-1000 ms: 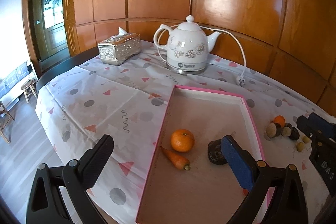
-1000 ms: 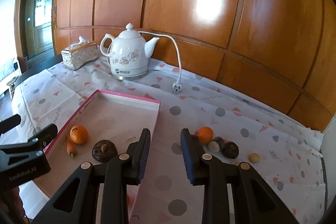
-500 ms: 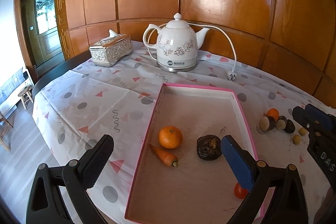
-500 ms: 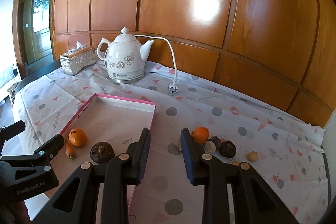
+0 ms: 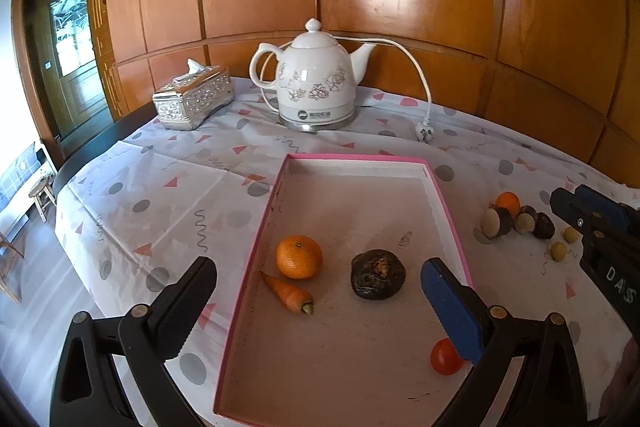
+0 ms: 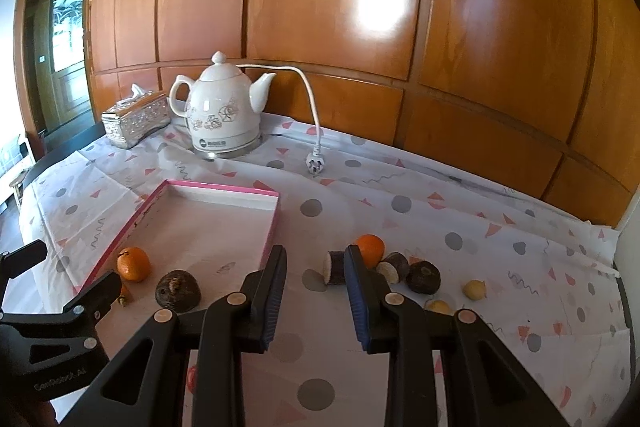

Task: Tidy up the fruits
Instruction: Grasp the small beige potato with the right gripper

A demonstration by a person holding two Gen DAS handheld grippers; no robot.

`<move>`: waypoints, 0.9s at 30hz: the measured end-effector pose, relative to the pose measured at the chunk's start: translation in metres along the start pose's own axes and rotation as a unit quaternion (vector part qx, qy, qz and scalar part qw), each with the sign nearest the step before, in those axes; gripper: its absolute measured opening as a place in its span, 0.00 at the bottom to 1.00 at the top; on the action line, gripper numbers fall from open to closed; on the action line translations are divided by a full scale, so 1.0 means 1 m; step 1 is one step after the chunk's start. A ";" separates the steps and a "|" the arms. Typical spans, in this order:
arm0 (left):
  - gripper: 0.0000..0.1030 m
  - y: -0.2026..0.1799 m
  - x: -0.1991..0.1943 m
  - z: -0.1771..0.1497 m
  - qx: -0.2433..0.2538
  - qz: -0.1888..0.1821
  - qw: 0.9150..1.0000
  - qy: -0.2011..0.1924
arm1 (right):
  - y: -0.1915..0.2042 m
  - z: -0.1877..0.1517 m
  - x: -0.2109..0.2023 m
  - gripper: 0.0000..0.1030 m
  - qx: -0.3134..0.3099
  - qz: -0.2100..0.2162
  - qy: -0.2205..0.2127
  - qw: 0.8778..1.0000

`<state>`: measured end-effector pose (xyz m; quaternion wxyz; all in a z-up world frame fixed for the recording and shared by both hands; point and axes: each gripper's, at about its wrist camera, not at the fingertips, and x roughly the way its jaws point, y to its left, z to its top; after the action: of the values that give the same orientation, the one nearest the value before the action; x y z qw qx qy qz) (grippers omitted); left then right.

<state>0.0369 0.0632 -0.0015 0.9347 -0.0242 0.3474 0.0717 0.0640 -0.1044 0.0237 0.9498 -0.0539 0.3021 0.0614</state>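
Observation:
A pink-rimmed tray [image 5: 352, 157] holds a mandarin [image 5: 299, 256], a small carrot [image 5: 288, 291], a dark round fruit [image 5: 378, 273] and a small red tomato [image 5: 444, 359]. My left gripper [image 5: 316, 269] hovers wide open above the tray's near half, holding nothing. On the cloth right of the tray lies a cluster: an orange [image 6: 370, 247], a cut pale-faced piece [image 6: 334, 267], dark round fruits [image 6: 424, 277] and small yellow ones [image 6: 475, 289]. My right gripper [image 6: 316, 251] points at this cluster from short of it, its jaws drawn close with only a narrow gap and nothing between them.
A white floral kettle [image 5: 316, 83] stands at the back with its cord and plug [image 5: 425, 133] lying on the cloth. A silver tissue box [image 5: 194, 101] is at the back left. Wood panelling closes the far side; the table edge drops off at the left.
The left gripper has drifted a little and rolled level, so the tray sits more centred and the red tomato has come into view. The right gripper has barely moved.

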 end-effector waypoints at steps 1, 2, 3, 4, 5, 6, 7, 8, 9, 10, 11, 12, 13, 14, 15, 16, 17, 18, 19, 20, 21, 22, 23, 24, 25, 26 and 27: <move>1.00 -0.001 0.000 0.000 0.002 -0.001 1.000 0.001 | -0.002 0.000 0.000 0.29 0.002 -0.001 0.000 1.000; 1.00 -0.004 0.001 0.000 0.005 -0.002 1.000 0.002 | -0.004 -0.001 0.001 0.29 0.004 -0.003 0.000 1.000; 1.00 -0.005 0.001 0.000 0.007 -0.003 1.000 0.002 | -0.006 -0.001 0.001 0.29 0.007 -0.003 0.001 1.000; 1.00 -0.006 0.001 0.000 0.008 -0.004 1.000 0.003 | -0.008 -0.001 0.002 0.29 0.009 -0.003 0.002 1.000; 1.00 -0.008 0.001 0.000 0.010 -0.005 1.000 0.004 | -0.010 -0.001 0.003 0.29 0.011 -0.004 0.003 1.000; 1.00 -0.010 0.002 0.000 0.012 -0.006 1.000 0.005 | -0.012 -0.002 0.004 0.29 0.013 -0.006 0.003 1.000; 1.00 -0.012 0.002 0.000 0.015 -0.007 1.000 0.006 | -0.014 -0.002 0.005 0.29 0.015 -0.007 0.004 1.000; 1.00 -0.014 0.002 0.000 0.017 -0.007 1.000 0.006 | -0.017 -0.003 0.006 0.29 0.018 -0.009 0.005 1.000; 1.00 -0.016 0.003 0.000 0.019 -0.008 1.000 0.007 | -0.020 -0.003 0.007 0.29 0.021 -0.010 0.007 1.000; 1.00 -0.018 0.003 0.000 0.021 -0.009 1.000 0.008 | -0.022 -0.004 0.008 0.29 0.023 -0.012 0.008 1.000; 1.00 -0.020 0.003 0.000 0.024 -0.011 1.000 0.009 | -0.025 -0.004 0.009 0.29 0.026 -0.013 0.009 1.000; 1.00 -0.022 0.004 0.000 0.026 -0.011 1.000 0.010 | -0.027 -0.005 0.010 0.29 0.028 -0.014 0.010 0.999; 1.00 -0.023 0.004 0.000 0.027 -0.012 1.000 0.010 | -0.029 -0.005 0.010 0.29 0.030 -0.016 0.011 0.999; 1.00 -0.026 0.005 0.000 0.030 -0.013 0.999 0.012 | -0.032 -0.006 0.011 0.29 0.032 -0.018 0.011 0.999; 1.00 -0.027 0.005 0.000 0.031 -0.014 0.999 0.012 | -0.034 -0.006 0.012 0.29 0.034 -0.019 0.012 0.999; 1.00 -0.029 0.006 0.000 0.034 -0.015 0.999 0.013 | -0.036 -0.007 0.013 0.29 0.036 -0.019 0.013 0.999; 1.00 -0.031 0.006 0.000 0.036 -0.016 0.999 0.014 | -0.039 -0.007 0.014 0.29 0.039 -0.020 0.015 0.999; 1.00 -0.033 0.006 0.000 0.037 -0.017 0.999 0.014 | -0.040 -0.008 0.015 0.29 0.040 -0.022 0.015 0.999; 1.00 -0.035 0.007 0.001 0.039 -0.017 0.999 0.015 | -0.043 -0.008 0.015 0.29 0.042 -0.023 0.016 0.999; 1.00 -0.037 0.008 0.001 0.042 -0.018 0.999 0.016 | -0.044 -0.008 0.016 0.29 0.044 -0.023 0.017 0.999; 1.00 -0.040 0.009 0.001 0.044 -0.019 0.999 0.016 | -0.047 -0.009 0.017 0.29 0.046 -0.024 0.018 0.998; 1.00 -0.041 0.009 0.001 0.046 -0.019 0.999 0.017 | -0.049 -0.009 0.018 0.29 0.048 -0.025 0.019 0.998; 1.00 -0.043 0.009 0.001 0.048 -0.020 0.999 0.017 | -0.051 -0.010 0.018 0.29 0.050 -0.026 0.019 0.998; 1.00 -0.045 0.009 0.001 0.050 -0.021 0.998 0.018 | -0.053 -0.010 0.019 0.29 0.051 -0.027 0.020 0.998; 1.00 -0.047 0.010 0.001 0.052 -0.022 0.998 0.018 | -0.054 -0.010 0.020 0.29 0.051 -0.027 0.020 0.998; 1.00 -0.049 0.010 0.001 0.053 -0.024 0.998 0.019 | -0.056 -0.010 0.020 0.29 0.053 -0.027 0.021 0.998; 1.00 -0.050 0.010 0.002 0.054 -0.025 0.998 0.020 | -0.058 -0.011 0.021 0.29 0.054 -0.028 0.022 0.998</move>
<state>0.0534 0.0148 -0.0074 0.9291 0.0167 0.3683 0.0290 0.0836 -0.1613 0.0065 0.9457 -0.0122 0.3244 0.0170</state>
